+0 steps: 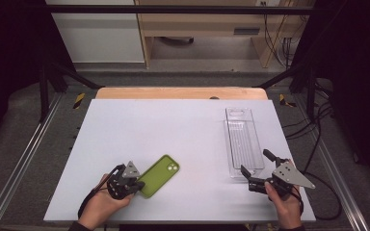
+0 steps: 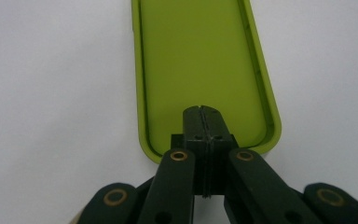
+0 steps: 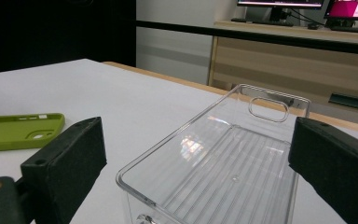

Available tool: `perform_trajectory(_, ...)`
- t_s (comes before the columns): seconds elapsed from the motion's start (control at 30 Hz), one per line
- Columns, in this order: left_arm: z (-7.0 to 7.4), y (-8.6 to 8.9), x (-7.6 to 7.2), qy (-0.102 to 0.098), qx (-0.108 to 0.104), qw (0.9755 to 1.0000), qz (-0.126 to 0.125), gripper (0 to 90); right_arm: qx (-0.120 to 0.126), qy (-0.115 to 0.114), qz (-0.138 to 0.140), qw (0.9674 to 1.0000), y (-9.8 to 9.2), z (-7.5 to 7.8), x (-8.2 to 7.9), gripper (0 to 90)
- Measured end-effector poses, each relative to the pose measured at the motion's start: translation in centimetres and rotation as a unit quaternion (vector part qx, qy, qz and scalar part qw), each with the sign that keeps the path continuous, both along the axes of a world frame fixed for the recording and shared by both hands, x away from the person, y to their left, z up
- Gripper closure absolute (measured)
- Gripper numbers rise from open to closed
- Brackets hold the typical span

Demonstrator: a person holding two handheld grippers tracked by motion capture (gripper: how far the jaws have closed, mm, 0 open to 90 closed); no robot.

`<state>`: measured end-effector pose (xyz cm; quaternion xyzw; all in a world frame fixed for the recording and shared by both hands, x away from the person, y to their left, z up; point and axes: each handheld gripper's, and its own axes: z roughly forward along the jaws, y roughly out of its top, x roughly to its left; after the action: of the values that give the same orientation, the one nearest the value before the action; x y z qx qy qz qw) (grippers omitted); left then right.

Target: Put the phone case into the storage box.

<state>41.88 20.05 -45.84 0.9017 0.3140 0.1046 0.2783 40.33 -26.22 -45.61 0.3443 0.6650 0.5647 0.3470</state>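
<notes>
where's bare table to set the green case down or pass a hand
Bare stretches: the far-left table beyond the phone case, and the middle strip between it and the clear tray. Crowded: the near edge around the left gripper and right gripper, whose open jaws flank the tray's near end.

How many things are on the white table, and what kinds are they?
Green phone case: 1
Clear plastic tray: 1
Total: 2
</notes>
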Motion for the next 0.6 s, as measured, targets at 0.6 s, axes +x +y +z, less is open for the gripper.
perform_trajectory(0.6, 0.73, -0.3, -0.43, -0.033, -0.018, 0.9993, 0.001, 78.0, -0.001, 0.0, 0.0, 1.0, 0.08, -0.04, 0.04, 4.4)
